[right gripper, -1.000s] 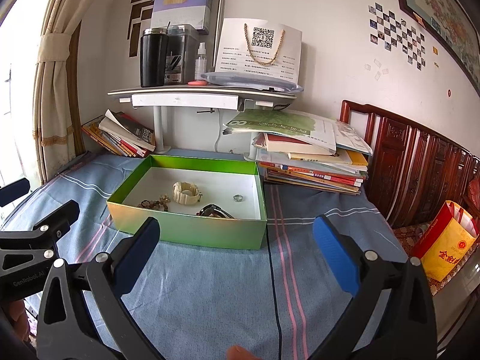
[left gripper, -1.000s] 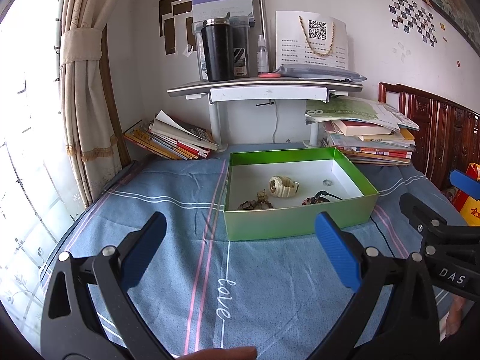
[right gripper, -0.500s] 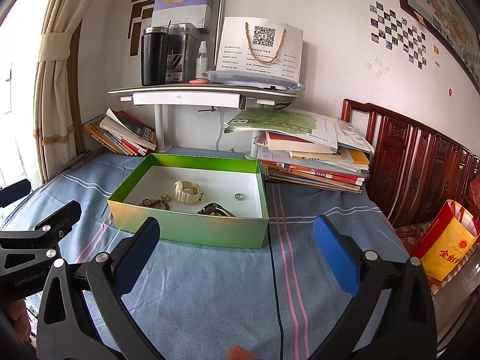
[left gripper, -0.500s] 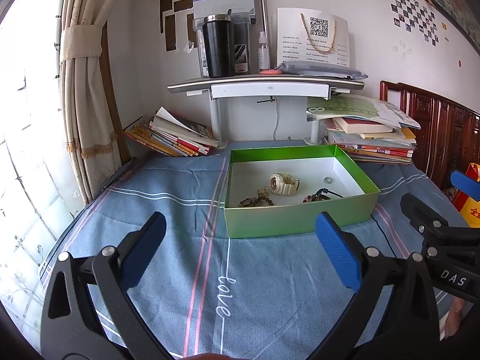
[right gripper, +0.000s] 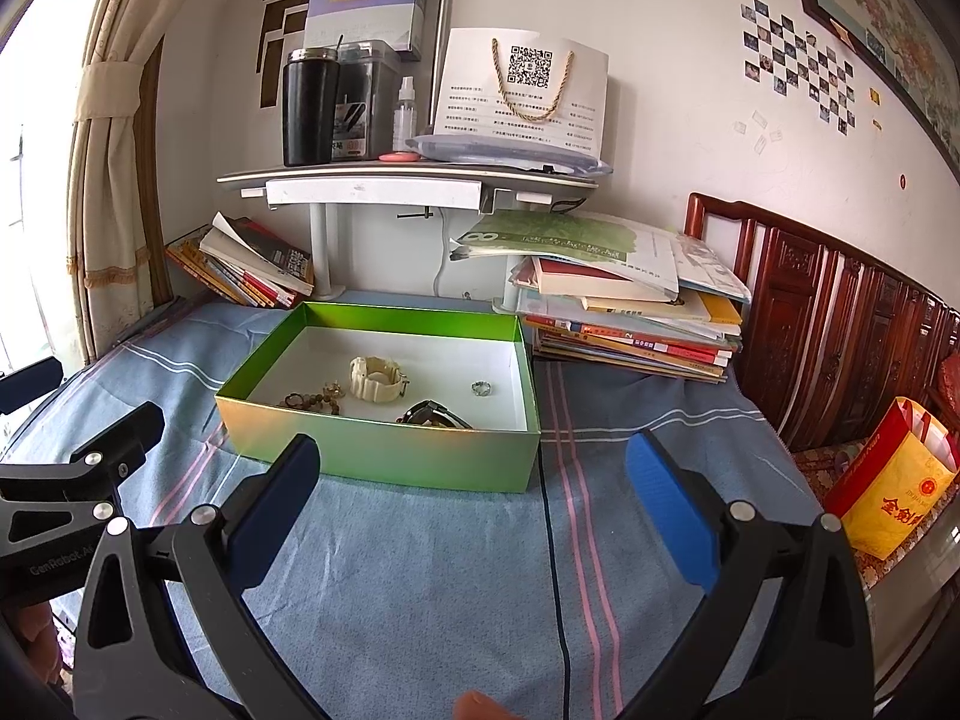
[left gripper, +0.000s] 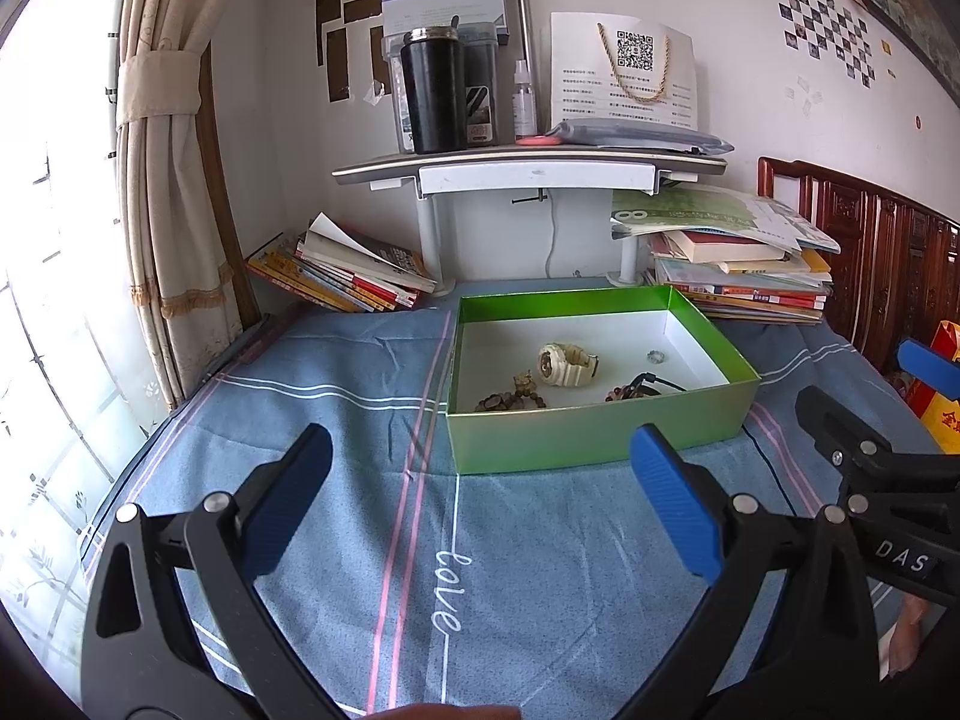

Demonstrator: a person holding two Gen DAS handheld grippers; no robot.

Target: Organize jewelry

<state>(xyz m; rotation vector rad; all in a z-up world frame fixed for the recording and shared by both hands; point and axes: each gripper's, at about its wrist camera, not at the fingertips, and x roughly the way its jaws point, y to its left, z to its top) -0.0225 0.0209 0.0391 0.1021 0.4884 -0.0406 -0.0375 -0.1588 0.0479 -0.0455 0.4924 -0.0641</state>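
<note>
Both tongs, the left tongs (left gripper: 480, 480) and the right tongs (right gripper: 474, 480), hang spread wide and empty above the blue bedspread (left gripper: 336, 396), short of the green box (right gripper: 384, 456). Inside the box lie a cream watch (right gripper: 375, 379), a bead bracelet (right gripper: 312, 401), a dark watch (right gripper: 433, 413) and a small ring (right gripper: 480, 387), so the gathering looks done unless arranging remains. The box's long axis runs across the bed, the cream watch's strap roughly along it.

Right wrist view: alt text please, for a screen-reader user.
An open green box on a blue bedspread holds a cream watch, a bead bracelet, a ring and a dark watch. The right tool, open and empty, hovers before it.
</note>
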